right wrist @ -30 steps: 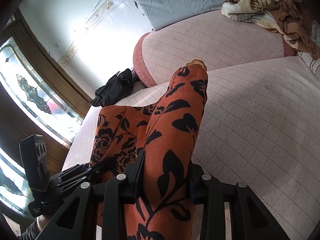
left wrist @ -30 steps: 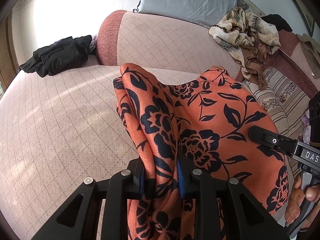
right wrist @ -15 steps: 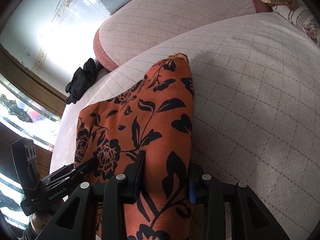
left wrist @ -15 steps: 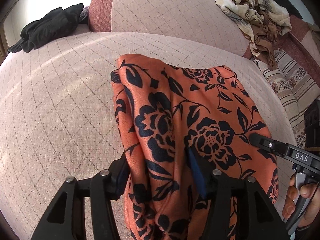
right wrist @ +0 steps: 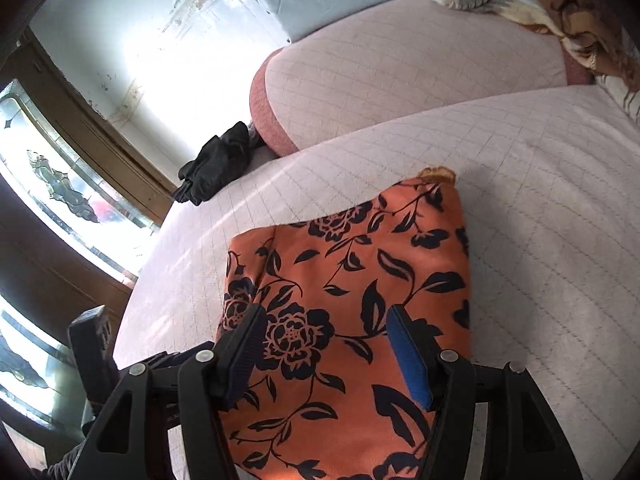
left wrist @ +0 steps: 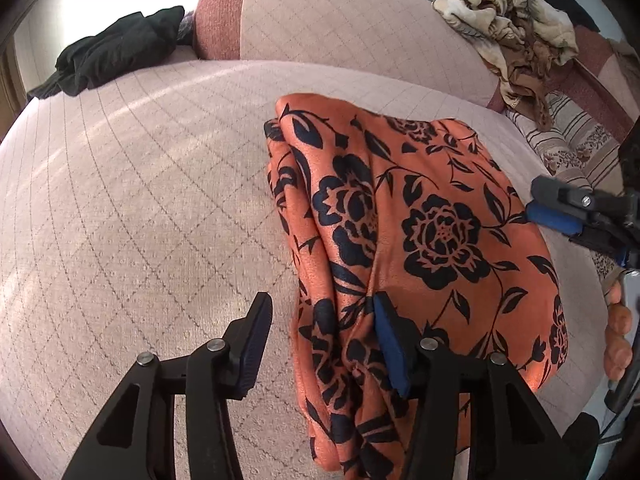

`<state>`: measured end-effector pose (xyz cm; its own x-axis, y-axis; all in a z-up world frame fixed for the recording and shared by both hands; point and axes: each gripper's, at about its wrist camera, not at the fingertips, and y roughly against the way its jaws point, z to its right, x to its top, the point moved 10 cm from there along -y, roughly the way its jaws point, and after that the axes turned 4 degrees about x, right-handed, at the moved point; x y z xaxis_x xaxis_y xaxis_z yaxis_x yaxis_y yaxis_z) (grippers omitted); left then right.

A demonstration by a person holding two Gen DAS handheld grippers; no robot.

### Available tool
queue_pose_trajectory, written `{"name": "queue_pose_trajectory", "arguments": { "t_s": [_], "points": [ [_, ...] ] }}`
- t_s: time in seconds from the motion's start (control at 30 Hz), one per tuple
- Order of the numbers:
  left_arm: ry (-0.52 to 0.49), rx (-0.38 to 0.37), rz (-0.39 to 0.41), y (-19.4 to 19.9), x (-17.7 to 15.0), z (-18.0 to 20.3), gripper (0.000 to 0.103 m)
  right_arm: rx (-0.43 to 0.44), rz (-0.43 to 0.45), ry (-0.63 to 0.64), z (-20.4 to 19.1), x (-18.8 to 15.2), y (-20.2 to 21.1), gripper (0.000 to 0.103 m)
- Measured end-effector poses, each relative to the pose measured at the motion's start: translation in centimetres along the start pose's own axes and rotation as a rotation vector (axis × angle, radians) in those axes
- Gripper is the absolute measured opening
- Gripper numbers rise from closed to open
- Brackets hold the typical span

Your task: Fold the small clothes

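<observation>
ITEM: orange floral garment (left wrist: 420, 240) – black flower print, folded, several layers stacked along its left edge in left wrist view. Lies flat on quilted pink sofa seat (left wrist: 140, 220), centre-right of that view; lower centre of right wrist view.

CHANGE vs 1 s ago: both grippers then pinched bunched cloth held up off the seat; now cloth is down & spread on the cushion. Left gripper (left wrist: 320, 344) – jaws opened, then closed back a little; now apart, right pad touching the fold edge, left pad over bare seat, no squeeze seen, so released. Right gripper (right wrist: 326, 356) – jaws have just been opening; stand wide over the cloth, fabric lying flat under/between them, pads not pressing. Right gripper's tips also show at right edge of left wrist view, just beside the garment's right edge, w/ a person's fingers (left wrist: 616, 332) below.

MEANING: judged – this fold is laid & let go; next is prob. smooth or one more fold.

ORIENTATION: long axis runs bottom-to-top in both views, away from cameras toward sofa backrest (left wrist: 340, 20). Far end narrower in right wrist view, a tan trim bit (right wrist: 438, 174) at its tip

NEARBY: black clothing (left wrist: 116, 52) upper left, well apart; beige patterned cloth heap (left wrist: 516, 32) upper right
</observation>
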<state>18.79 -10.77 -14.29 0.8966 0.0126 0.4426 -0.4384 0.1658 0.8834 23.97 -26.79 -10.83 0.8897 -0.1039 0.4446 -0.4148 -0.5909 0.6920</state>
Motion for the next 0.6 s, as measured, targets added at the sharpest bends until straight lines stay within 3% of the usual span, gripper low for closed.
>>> {"name": "queue_pose_trajectory", "arguments": {
  "t_s": [0.07,0.17,0.27,0.3,0.4,0.6],
  "points": [
    [0.021,-0.039,0.028,1.2,1.3,0.0,0.053,-0.034,-0.089,-0.110,2.9,-1.2,-2.8,0.071],
    [-0.019,-0.029,0.121,2.9,4.8,0.1,0.053,-0.013,-0.050,-0.114,2.8,-1.1,-2.9,0.071],
    [-0.003,-0.005,0.075,0.0,7.7,-0.6,0.049,-0.027,-0.067,-0.073,2.6,-1.4,-3.4,0.072],
    [-0.002,0.029,0.044,-1.5,8.2,-1.1,0.041,-0.018,-0.065,-0.078,2.7,-1.4,-3.4,0.072],
    [0.031,0.074,-0.017,-4.9,9.3,-2.4,0.041,0.009,-0.051,-0.099,3.0,-1.5,-3.2,0.072],
    [0.022,0.091,0.050,-2.0,9.5,-2.3,0.044,-0.054,-0.061,-0.045,2.4,-1.8,-3.0,0.072]
  ]
}}
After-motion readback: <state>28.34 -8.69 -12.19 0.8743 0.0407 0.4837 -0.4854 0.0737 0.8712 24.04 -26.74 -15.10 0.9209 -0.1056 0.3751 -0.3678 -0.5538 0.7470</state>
